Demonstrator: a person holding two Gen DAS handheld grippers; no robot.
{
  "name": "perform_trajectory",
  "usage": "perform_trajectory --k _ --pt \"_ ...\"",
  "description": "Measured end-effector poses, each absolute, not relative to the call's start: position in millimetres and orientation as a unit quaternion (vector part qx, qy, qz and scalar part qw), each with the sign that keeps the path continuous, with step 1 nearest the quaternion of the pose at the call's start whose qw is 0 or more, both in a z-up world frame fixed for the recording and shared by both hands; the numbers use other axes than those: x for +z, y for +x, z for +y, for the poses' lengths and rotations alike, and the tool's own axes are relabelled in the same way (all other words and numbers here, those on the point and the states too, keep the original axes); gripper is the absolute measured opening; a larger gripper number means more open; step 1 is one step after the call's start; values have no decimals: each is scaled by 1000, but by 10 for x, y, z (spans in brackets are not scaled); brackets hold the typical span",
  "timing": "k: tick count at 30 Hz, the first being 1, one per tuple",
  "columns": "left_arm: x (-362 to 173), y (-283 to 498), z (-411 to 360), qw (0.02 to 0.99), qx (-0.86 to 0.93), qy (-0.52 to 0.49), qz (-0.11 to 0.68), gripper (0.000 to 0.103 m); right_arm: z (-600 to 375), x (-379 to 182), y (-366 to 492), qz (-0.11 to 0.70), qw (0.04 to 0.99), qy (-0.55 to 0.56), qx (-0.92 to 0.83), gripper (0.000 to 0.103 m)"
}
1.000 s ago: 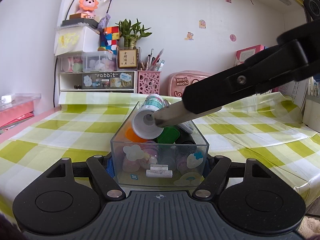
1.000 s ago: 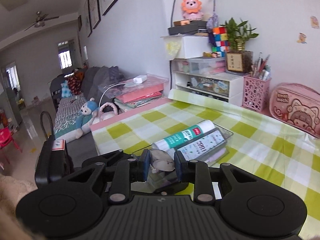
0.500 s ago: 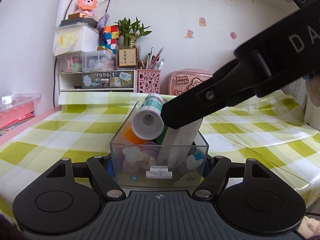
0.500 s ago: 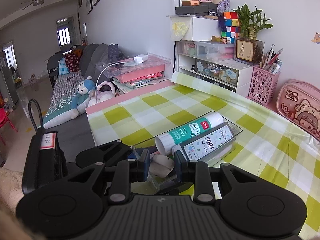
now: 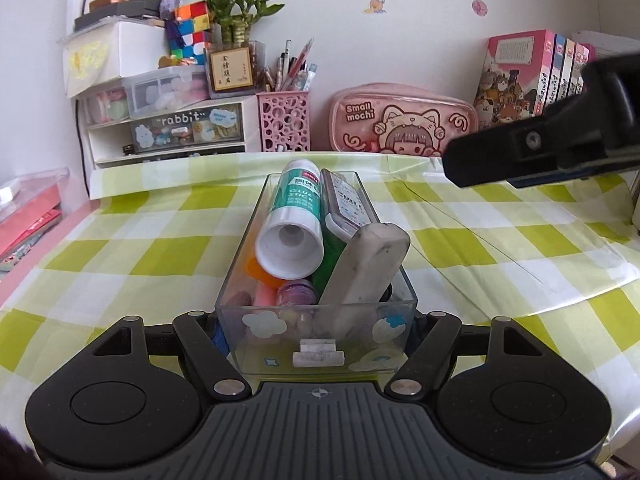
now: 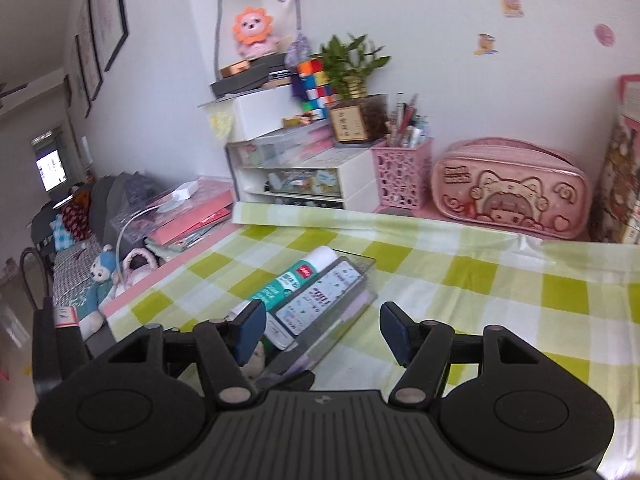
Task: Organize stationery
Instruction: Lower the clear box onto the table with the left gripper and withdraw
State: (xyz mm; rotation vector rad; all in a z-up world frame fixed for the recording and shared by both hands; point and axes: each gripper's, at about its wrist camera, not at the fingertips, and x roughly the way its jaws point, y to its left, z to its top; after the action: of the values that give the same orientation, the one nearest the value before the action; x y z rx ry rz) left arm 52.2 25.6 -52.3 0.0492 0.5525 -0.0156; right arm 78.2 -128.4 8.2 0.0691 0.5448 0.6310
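Note:
A clear plastic box (image 5: 316, 322) stands on the green checked tablecloth, held between the fingers of my left gripper (image 5: 316, 332). In it lie a green-and-white glue stick (image 5: 294, 220), a correction tape (image 5: 346, 206), a worn white eraser (image 5: 364, 276) leaning on the near right corner, and small coloured items. My right gripper (image 6: 322, 334) is open and empty above the box (image 6: 340, 304); it also shows in the left wrist view (image 5: 540, 152) at the upper right.
At the back wall stand a white drawer unit (image 5: 168, 128), a pink pen holder (image 5: 284, 122), a pink pencil case (image 5: 400, 120) and books (image 5: 528, 72). A pink table edge and a stack of folders (image 6: 188, 216) lie to the left.
My right gripper let go of the white eraser into the box, opened, and drew back up and to the right. The left gripper and box stayed put.

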Motion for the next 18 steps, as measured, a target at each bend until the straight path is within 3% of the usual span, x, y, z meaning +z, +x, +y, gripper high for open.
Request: perform_trajectory --k 9,14,18 --pt "-451 895 34 946 -16 23 323 74 -1721 -69 826 305 927 91 201 81" --pt "-335 755 -22 938 -29 28 344 96 -1832 -19 713 320 930 100 152 84" --pt "-190 593 -16 931 -13 26 364 98 -1866 88 557 306 938 102 126 100"
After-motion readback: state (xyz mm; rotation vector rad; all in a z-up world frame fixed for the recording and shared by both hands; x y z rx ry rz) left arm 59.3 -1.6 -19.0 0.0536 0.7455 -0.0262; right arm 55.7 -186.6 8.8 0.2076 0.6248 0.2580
